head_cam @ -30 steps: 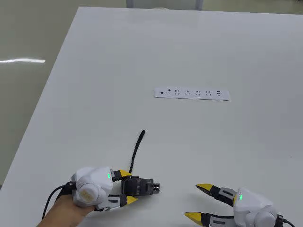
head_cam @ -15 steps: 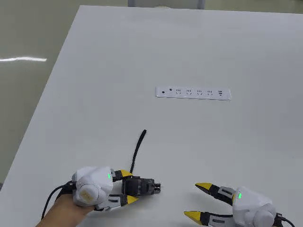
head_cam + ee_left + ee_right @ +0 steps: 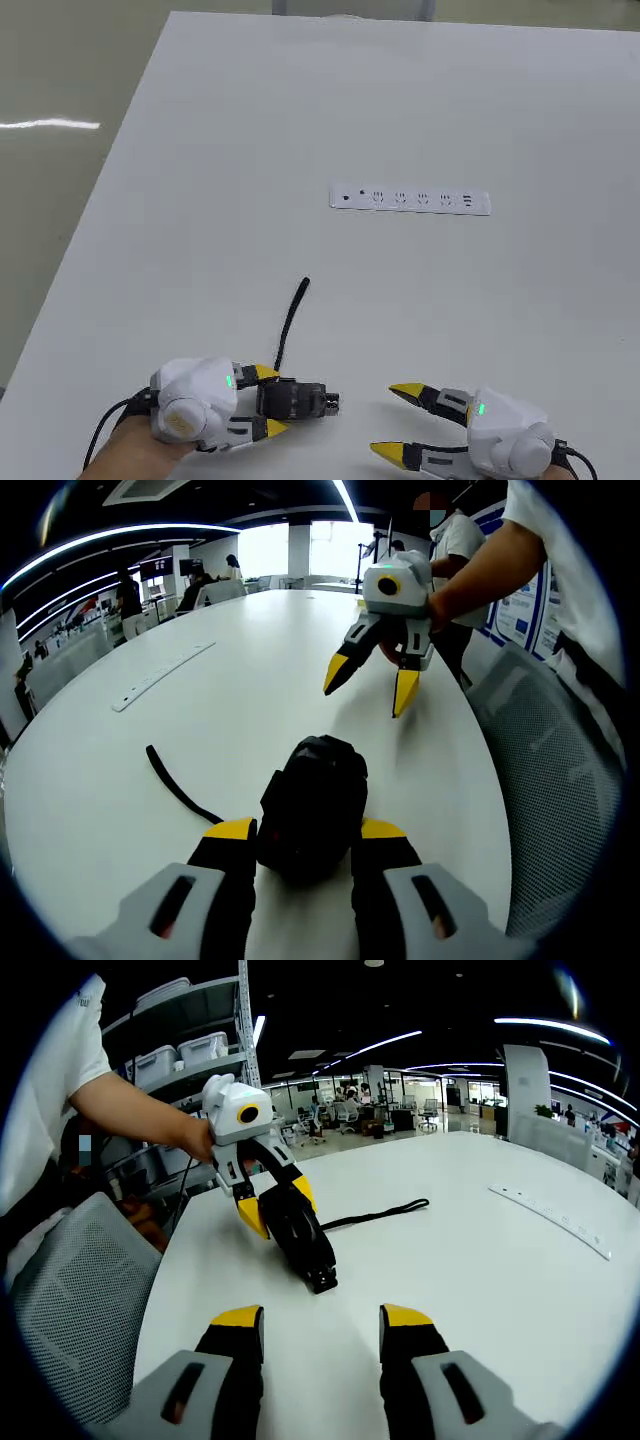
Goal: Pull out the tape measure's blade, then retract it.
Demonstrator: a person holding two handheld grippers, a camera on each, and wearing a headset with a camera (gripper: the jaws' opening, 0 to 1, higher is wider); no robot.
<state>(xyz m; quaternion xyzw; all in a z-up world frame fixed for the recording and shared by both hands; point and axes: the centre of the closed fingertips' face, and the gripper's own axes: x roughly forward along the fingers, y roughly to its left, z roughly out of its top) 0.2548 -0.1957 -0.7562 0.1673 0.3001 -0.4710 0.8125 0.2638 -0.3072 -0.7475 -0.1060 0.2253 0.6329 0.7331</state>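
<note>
The left tool [image 3: 272,399] is clenched on the tape measure [image 3: 298,398], a chunky black case resting on the smooth white desk [image 3: 300,120] close to the person. A thin black strap [image 3: 291,320] runs from the case across the desk. The right tool [image 3: 392,420] sits just beside it, its yellow-tipped jaws spread and holding nothing, pointed at the case. A flat white power strip [image 3: 410,199] lies well beyond.

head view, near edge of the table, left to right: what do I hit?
left gripper, fingers shut on the tape measure → tape measure, sticking out past the fingers → bare table → right gripper, fingers open
</note>
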